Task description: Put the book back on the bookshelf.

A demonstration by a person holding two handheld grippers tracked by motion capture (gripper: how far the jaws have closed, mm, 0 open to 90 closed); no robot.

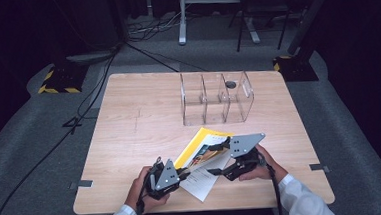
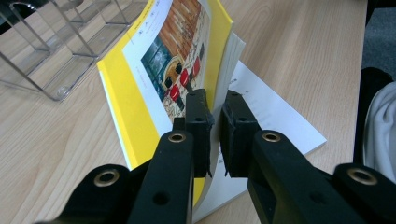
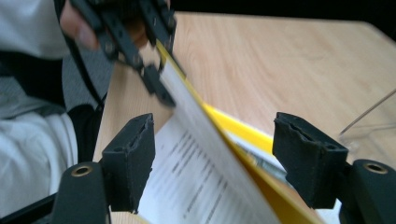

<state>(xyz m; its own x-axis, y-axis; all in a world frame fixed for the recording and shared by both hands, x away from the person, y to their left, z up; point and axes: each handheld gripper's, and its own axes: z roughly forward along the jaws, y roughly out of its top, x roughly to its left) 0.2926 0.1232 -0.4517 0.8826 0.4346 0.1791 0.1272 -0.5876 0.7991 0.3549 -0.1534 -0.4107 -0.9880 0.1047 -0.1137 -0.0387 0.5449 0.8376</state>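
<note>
the left gripper [image 2: 214, 116] pinches the cover of the yellow booklet [image 2: 154, 70], lifting it off the white sheet [image 2: 275, 116] at the near edge of the table [image 1: 129, 121]. the right gripper [image 3: 215, 158] stands spread wide, its pads either side of the raised cover without pressing it, near a clear rack [image 1: 217, 98].
</note>
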